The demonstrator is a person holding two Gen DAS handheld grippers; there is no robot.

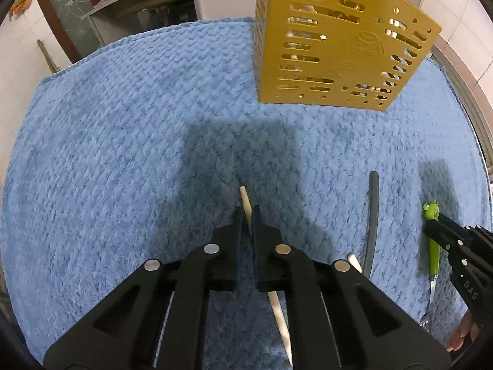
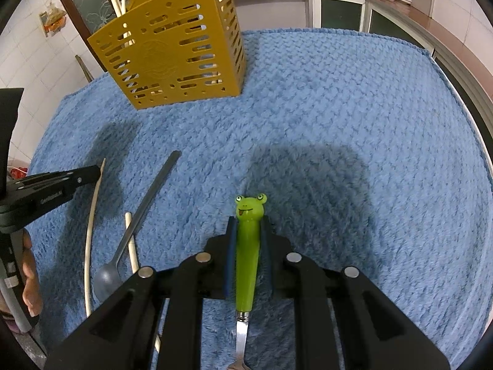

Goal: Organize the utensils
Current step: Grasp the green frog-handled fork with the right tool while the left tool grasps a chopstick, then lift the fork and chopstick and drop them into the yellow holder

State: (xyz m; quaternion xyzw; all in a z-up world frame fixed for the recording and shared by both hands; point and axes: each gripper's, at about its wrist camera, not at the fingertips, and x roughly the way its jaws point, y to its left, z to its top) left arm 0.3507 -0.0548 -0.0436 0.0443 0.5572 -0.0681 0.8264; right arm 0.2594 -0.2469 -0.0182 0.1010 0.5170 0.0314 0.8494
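Note:
A pale wooden chopstick point(image 1: 243, 194) lies on the blue fleece mat point(image 1: 107, 129), and my left gripper point(image 1: 247, 214) is shut on it near its far end. In the right wrist view that gripper point(image 2: 98, 173) is at the left, on the long curved-looking chopstick point(image 2: 90, 234). My right gripper point(image 2: 248, 226) is shut on the green frog-headed handle of a fork point(image 2: 246, 265), which lies flat on the mat point(image 2: 354, 108). The fork point(image 1: 430, 212) also shows at the right of the left wrist view. A yellow perforated utensil holder point(image 1: 336, 49) point(image 2: 172, 58) stands at the back with sticks inside.
Between the grippers lie a grey spoon point(image 2: 144, 206) point(image 1: 373, 212) and a second chopstick point(image 2: 132, 243) point(image 1: 354, 262). A person's hand point(image 2: 30, 280) holds the left tool. The mat's right edge meets a metal rim point(image 1: 480, 129). Kitchen counters and cabinets stand behind.

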